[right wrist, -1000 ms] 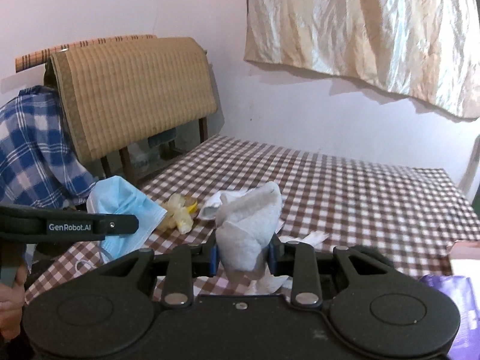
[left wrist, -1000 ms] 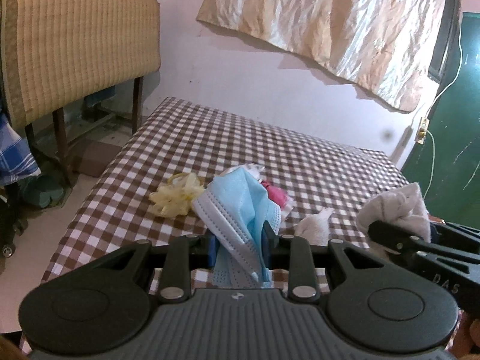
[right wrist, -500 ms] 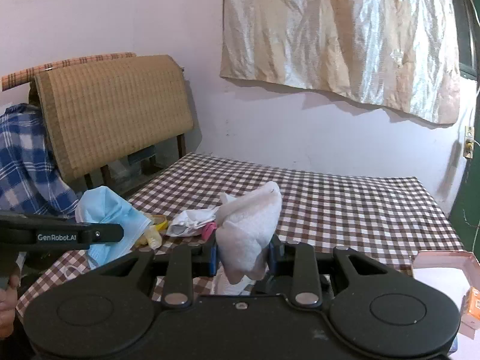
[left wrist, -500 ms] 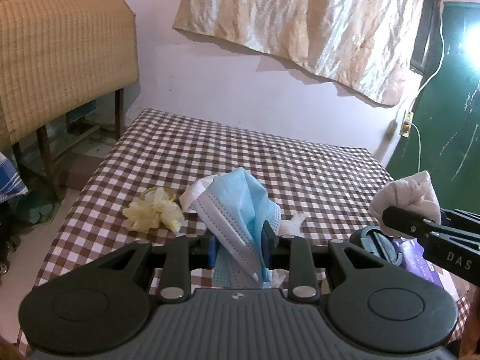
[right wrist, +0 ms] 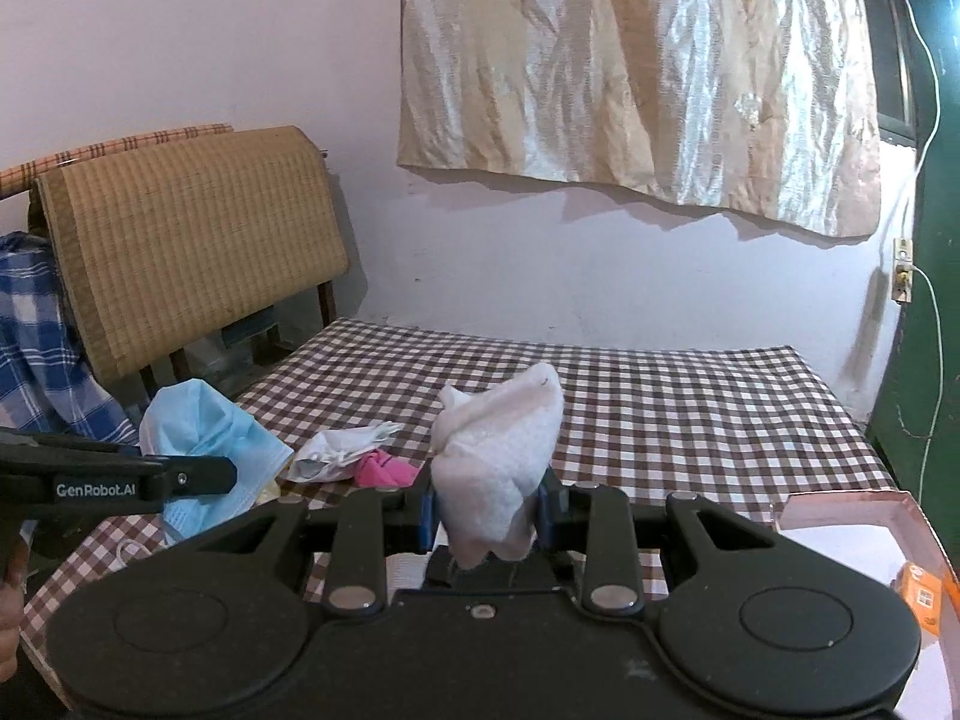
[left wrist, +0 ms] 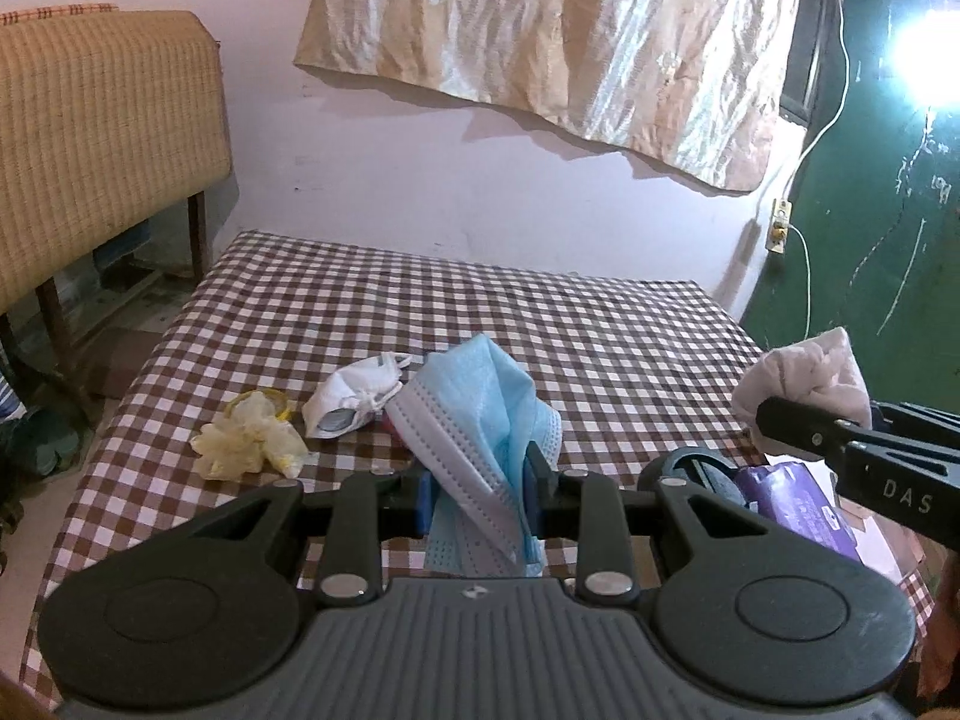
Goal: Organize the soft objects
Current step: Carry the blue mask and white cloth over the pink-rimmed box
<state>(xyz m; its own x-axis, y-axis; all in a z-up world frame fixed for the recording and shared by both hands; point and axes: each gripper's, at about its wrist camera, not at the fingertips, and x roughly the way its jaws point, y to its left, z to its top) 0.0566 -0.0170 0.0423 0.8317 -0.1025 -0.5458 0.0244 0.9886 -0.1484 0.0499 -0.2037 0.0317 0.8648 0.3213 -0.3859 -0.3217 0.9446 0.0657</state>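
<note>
Closest in, the left gripper (left wrist: pixel 480 489) is pinching a light blue face mask (left wrist: pixel 489 420), which bunches up above its fingers and hangs down below them, lifted off the tabletop (left wrist: pixel 600 330); the right gripper (right wrist: pixel 485 507) is clamped on a white towel (right wrist: pixel 498 456) the same way, the cloth sticking up in a soft peak between the blue pads; in the left view that towel shows at the right edge, up off the checkered cloth.

Just past the left gripper there's a dark round thing (left wrist: pixel 696 468) and a purple packet (left wrist: pixel 798 498) low on the right, can't tell what either is; in the right view a pinkish open box (right wrist: pixel 864 516) sits at the lower right with something orange (right wrist: pixel 921 594) inside.

A bit farther out on the tabletop: crumpled yellowish gloves (left wrist: pixel 249 441) to the left, a white mask (left wrist: pixel 354 396) just beside them, and a pink cloth (right wrist: pixel 384 468) right next to that mask.

Behind it all, a woven mat (right wrist: pixel 186 240) draped over a frame on the left, a blue plaid cloth (right wrist: pixel 36 336) beside it, a shiny beige cloth (right wrist: pixel 648 72) hanging on the wall, and a green door (left wrist: pixel 888 192) on the right.
</note>
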